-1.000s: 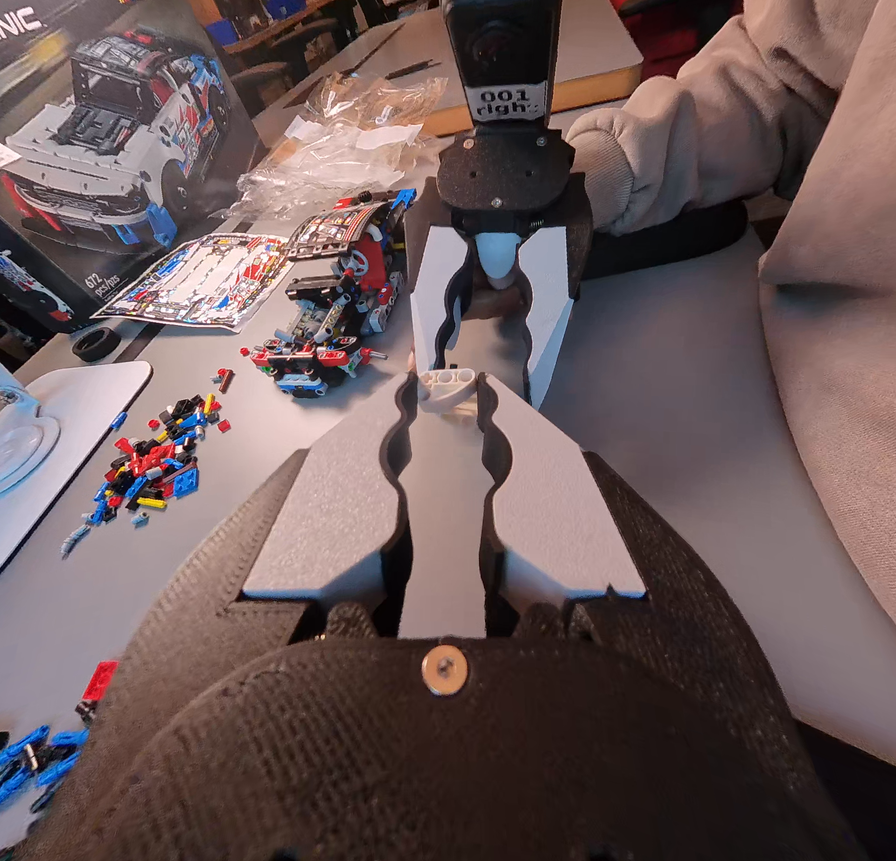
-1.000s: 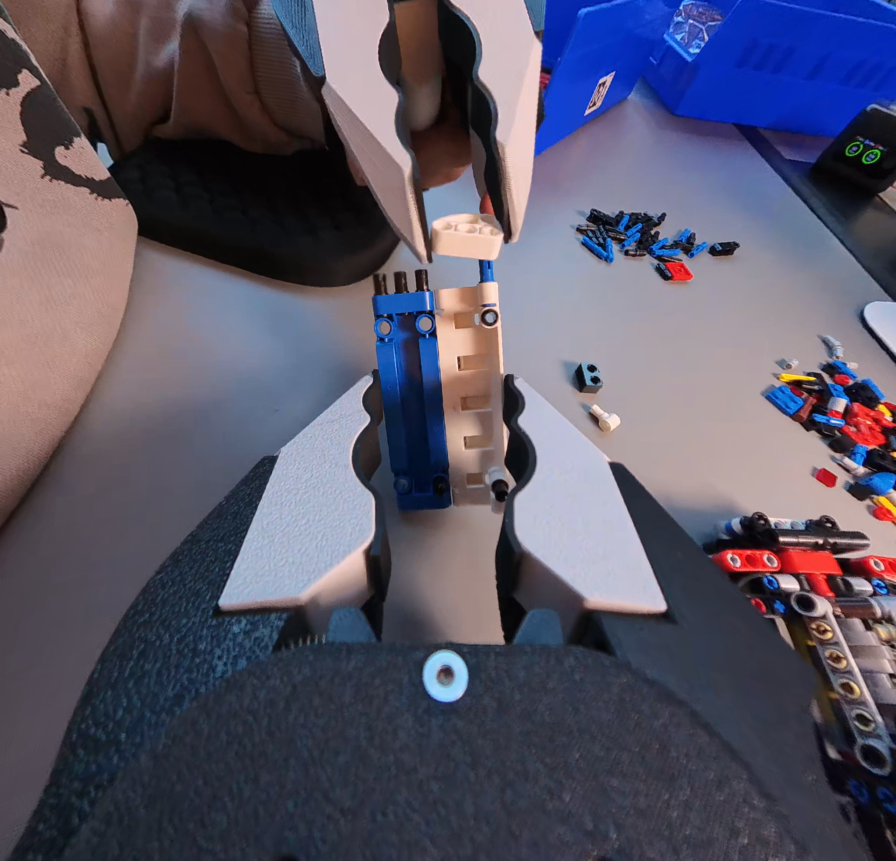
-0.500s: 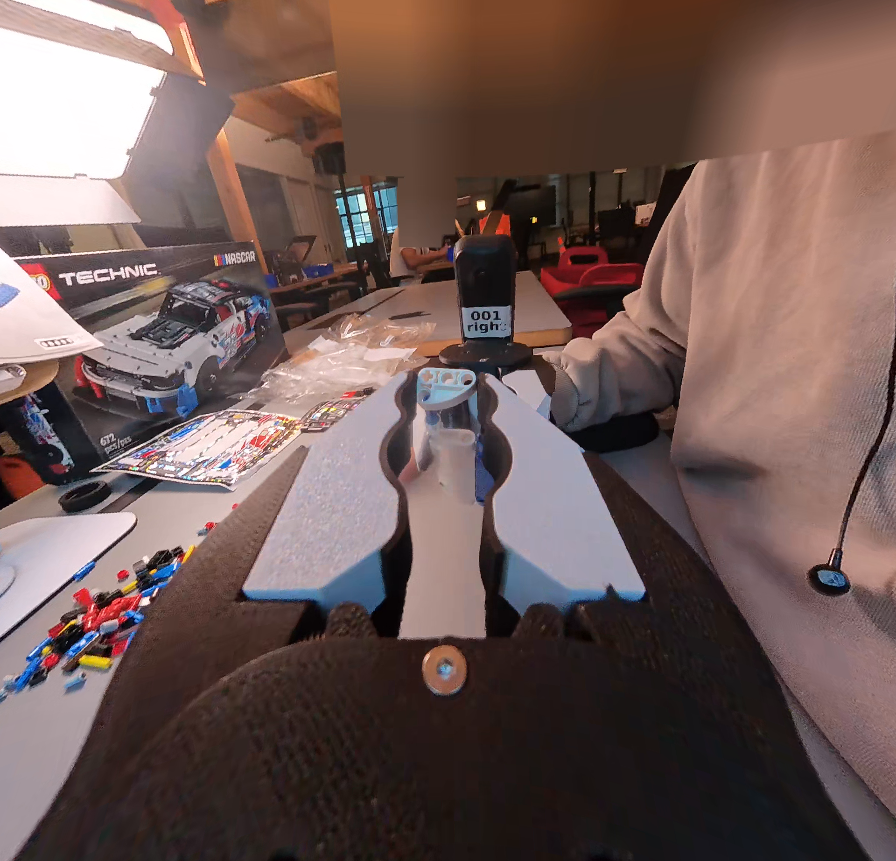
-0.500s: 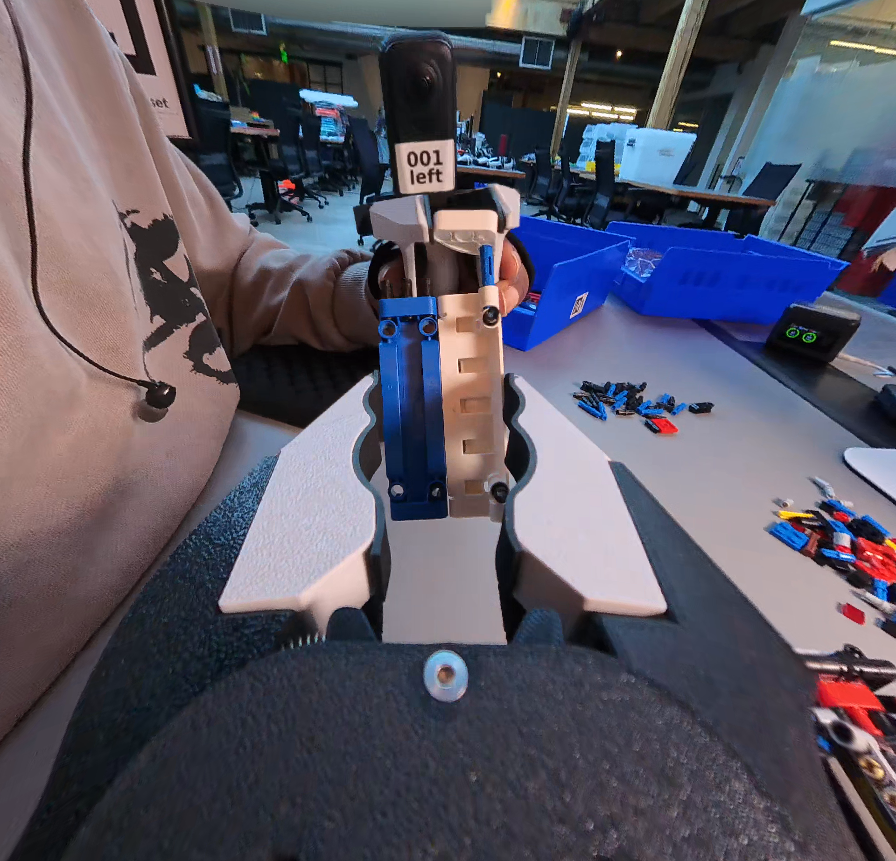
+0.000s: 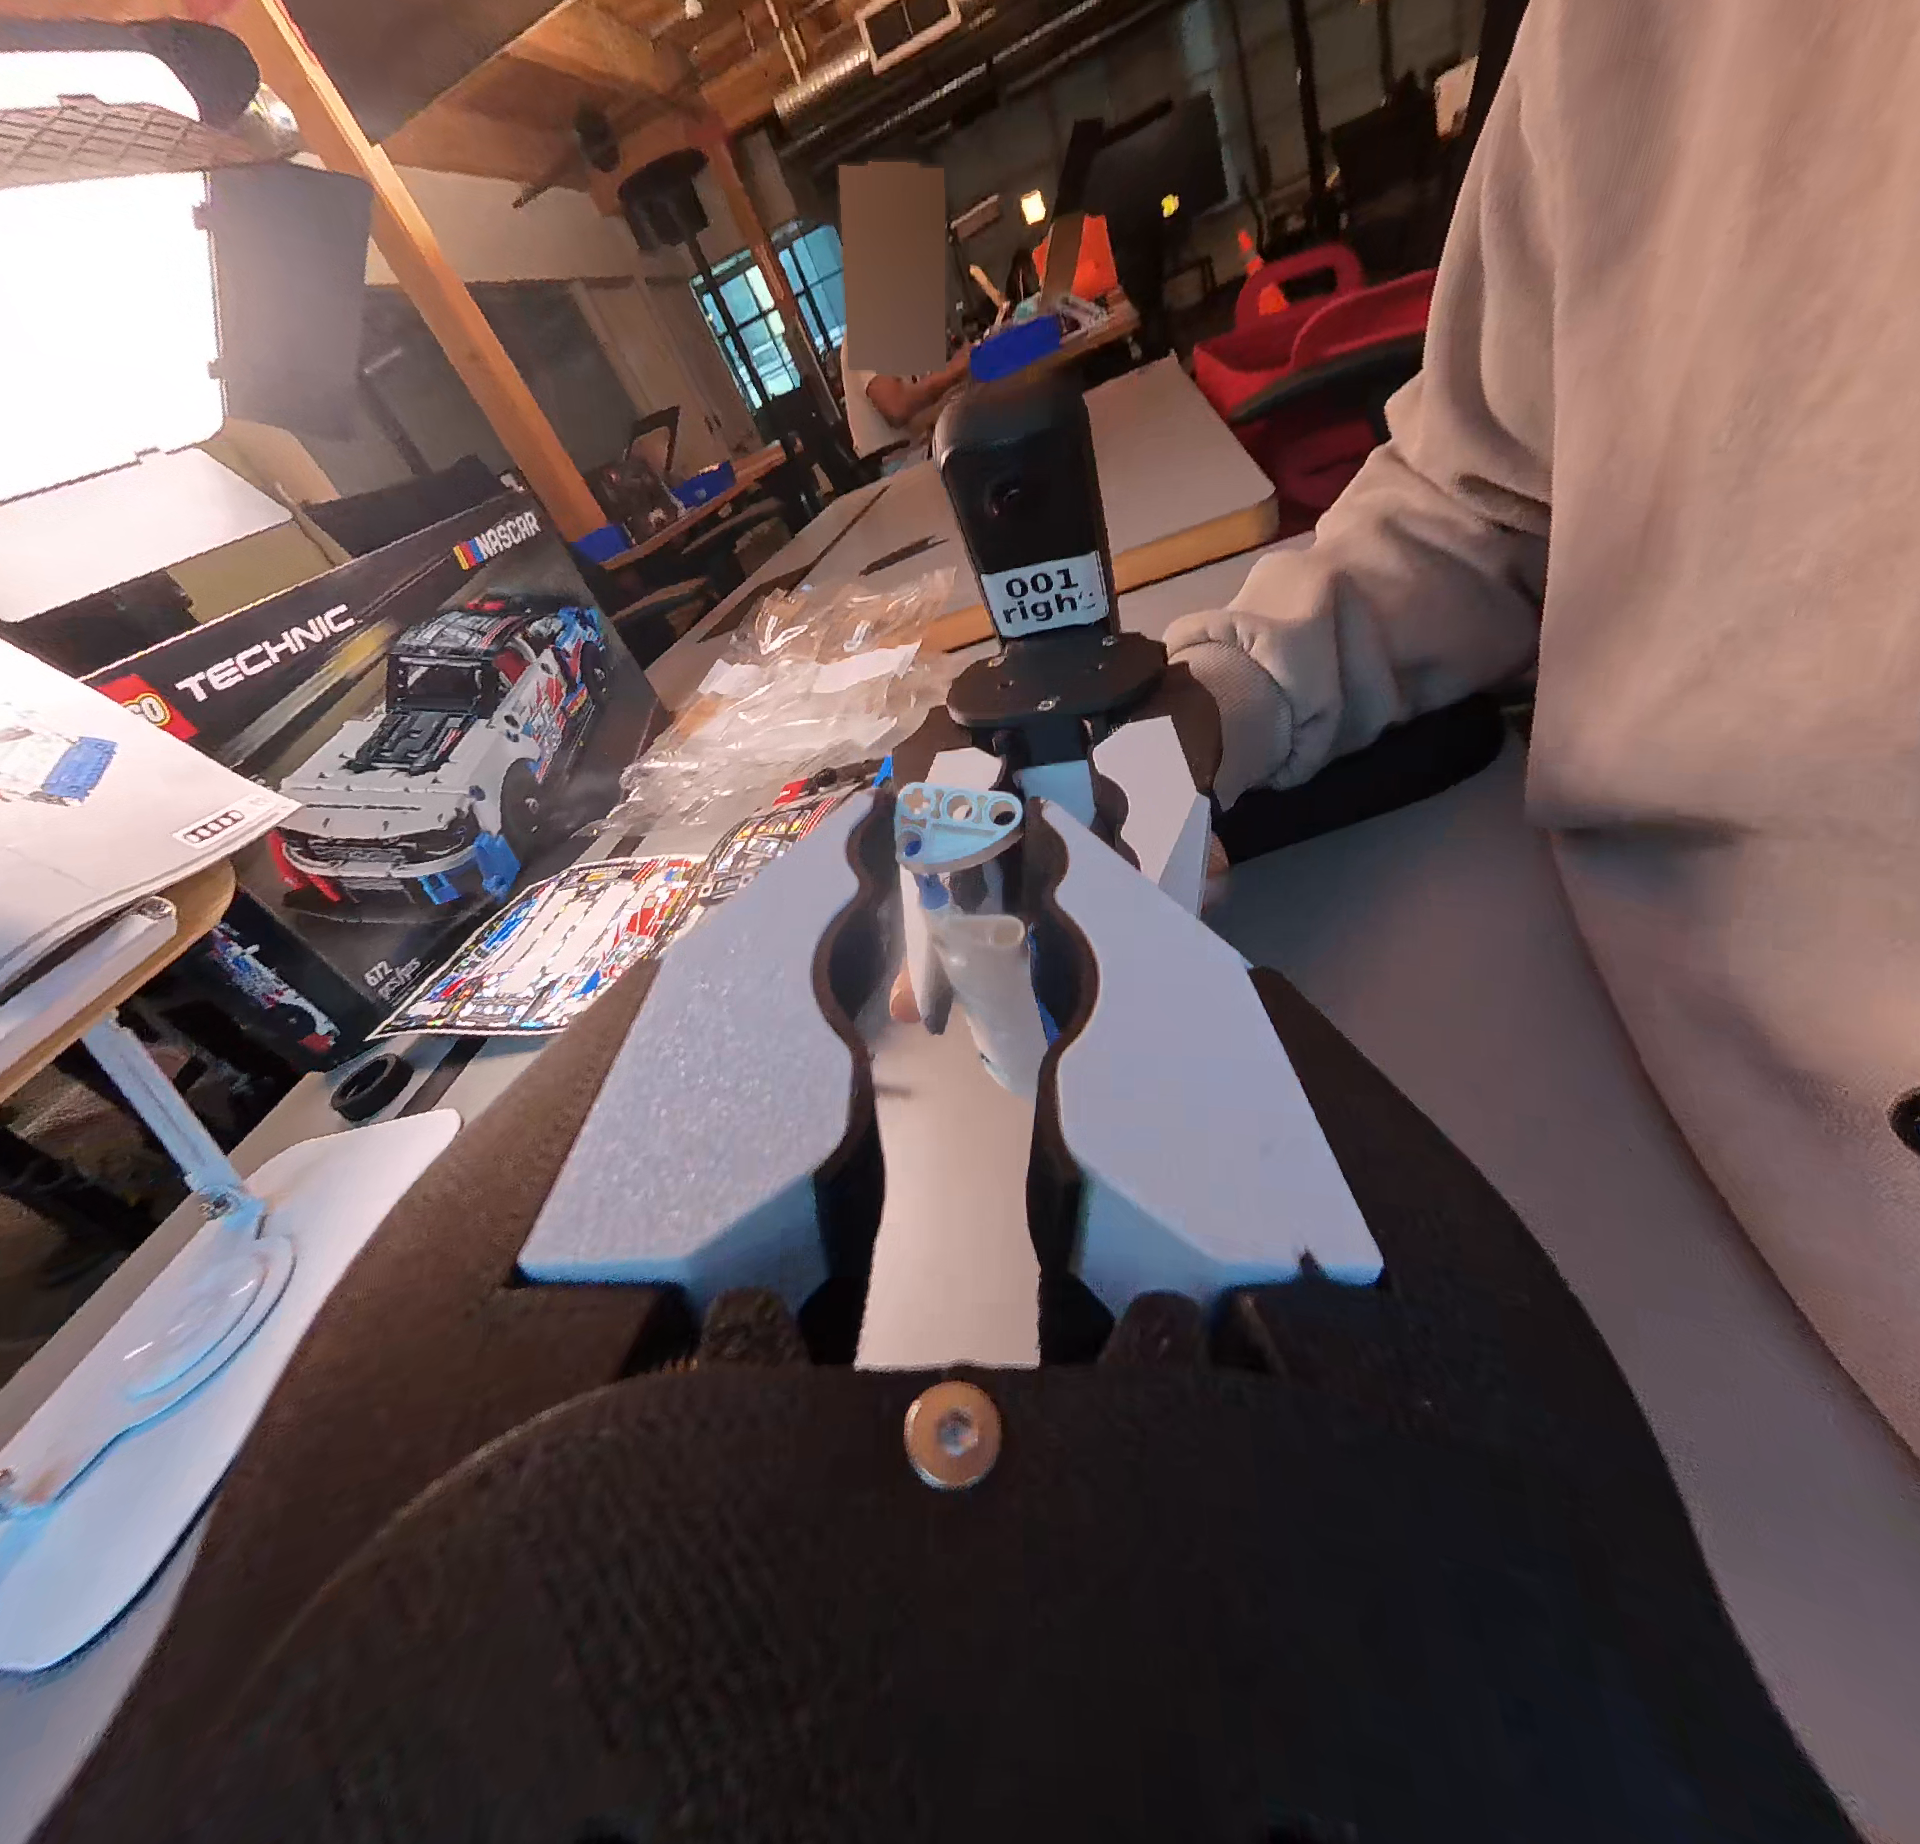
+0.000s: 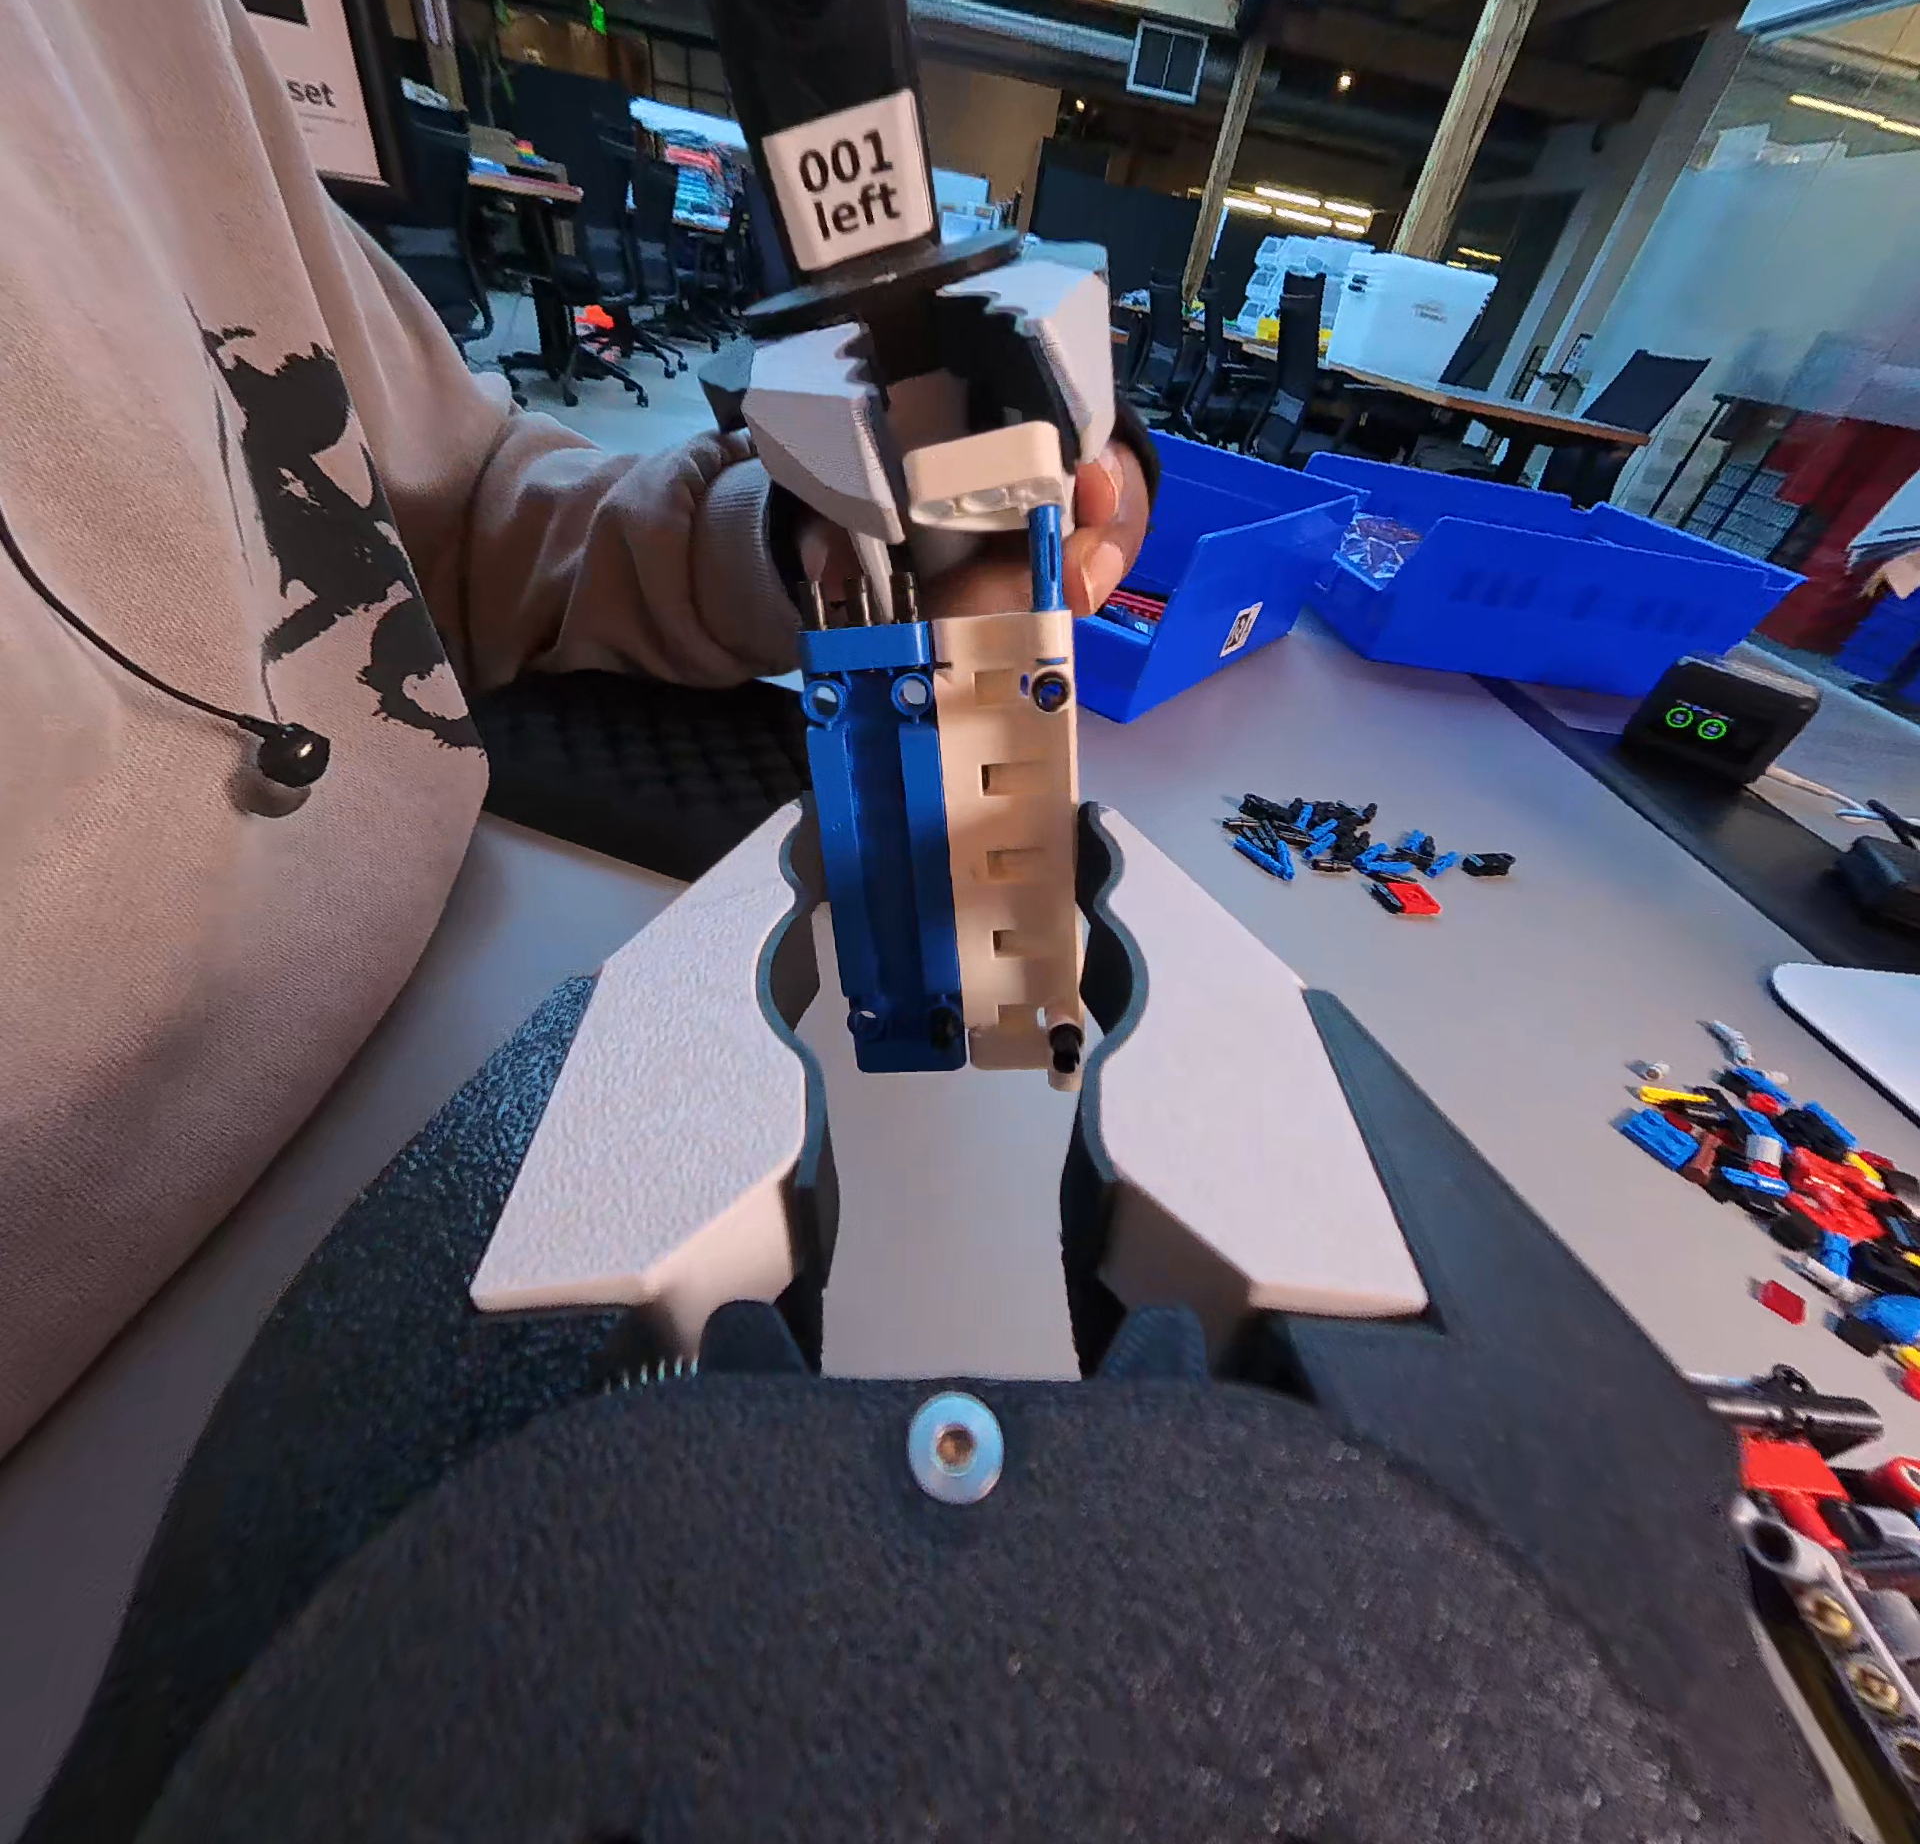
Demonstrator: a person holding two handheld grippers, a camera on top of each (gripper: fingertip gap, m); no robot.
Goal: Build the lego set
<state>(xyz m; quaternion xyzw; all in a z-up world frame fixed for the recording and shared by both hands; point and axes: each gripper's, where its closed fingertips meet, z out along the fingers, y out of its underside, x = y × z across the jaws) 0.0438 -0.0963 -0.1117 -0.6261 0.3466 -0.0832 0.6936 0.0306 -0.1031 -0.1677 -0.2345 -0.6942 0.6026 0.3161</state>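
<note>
My right gripper [image 6: 940, 828] is shut on a blue-and-white panel assembly [image 6: 997, 859] and holds it above the table, pointing away. A blue axle [image 6: 1044, 568] sticks out of the far end of its white half. My left gripper [image 5: 956, 830] faces it and is shut on a small white three-hole piece [image 5: 961, 815]. In the right wrist view that piece [image 6: 987, 480] sits on the tip of the blue axle, between the left gripper's fingers [image 6: 831, 444]. In the left wrist view the assembly [image 5: 987, 984] shows end on, with the right gripper [image 5: 1049, 797] behind it.
The set's box [image 5: 416, 693], a sticker sheet [image 5: 561, 942], plastic bags [image 5: 800, 672], a black tyre [image 5: 371, 1088] and a booklet on a stand [image 5: 94, 807] are on the left. Blue bins [image 6: 1507, 568], loose piece piles [image 6: 1340, 844] [image 6: 1808, 1181] and a part-built car [image 6: 1829, 1503] are on the right. Tip to tip, the grippers are about 6 cm apart.
Both grippers have tilted up from the table. The white piece was just off the axle's tip and now sits on it. Both grips are unchanged.
</note>
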